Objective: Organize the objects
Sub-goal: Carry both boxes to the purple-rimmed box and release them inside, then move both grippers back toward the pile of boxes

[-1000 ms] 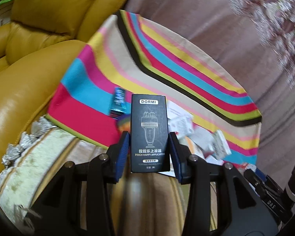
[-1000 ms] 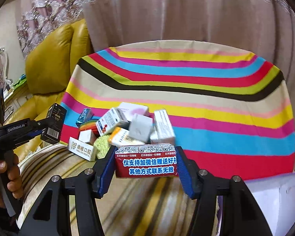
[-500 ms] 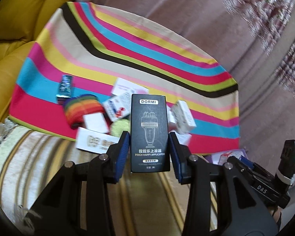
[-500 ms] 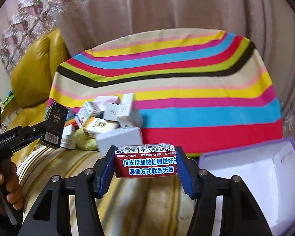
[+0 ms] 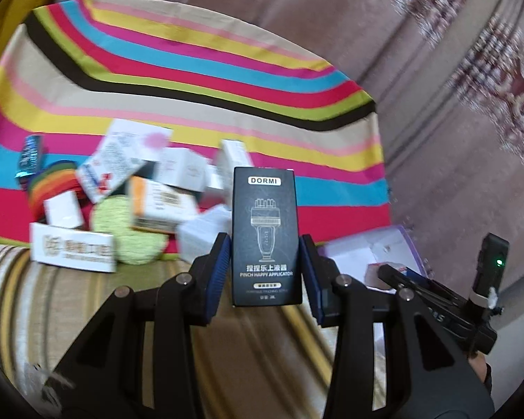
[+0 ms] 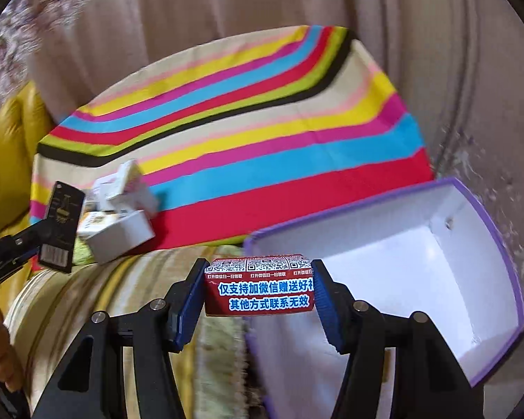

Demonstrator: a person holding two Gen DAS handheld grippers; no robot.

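Left gripper: clamped on a black DORMI carton, which stands upright between the blue pads, label facing the camera. Both pads press flat on the carton's long sides. The same carton shows in the right wrist view at far left, held up off the surface.

Right gripper: clamped on a red box printed with white and blue characters and a row of QR codes along its top edge. The box lies crosswise, its ends against the two pads. It hangs over the near left corner of a purple-edged box with a white interior, which is open at the top; nothing can be seen inside it.

Beyond the left gripper, a heap of small cartons lies on the near edge of a striped cloth. The heap includes a long white carton in front, a pale green round pad just behind it, a rainbow-striped item at left and a small blue packet farther left. Contents of the heap are blurred.

The cloth's remaining area is bare. Yellow upholstery borders it at left; a beige curtain hangs behind. A striped beige surface lies below both grippers.
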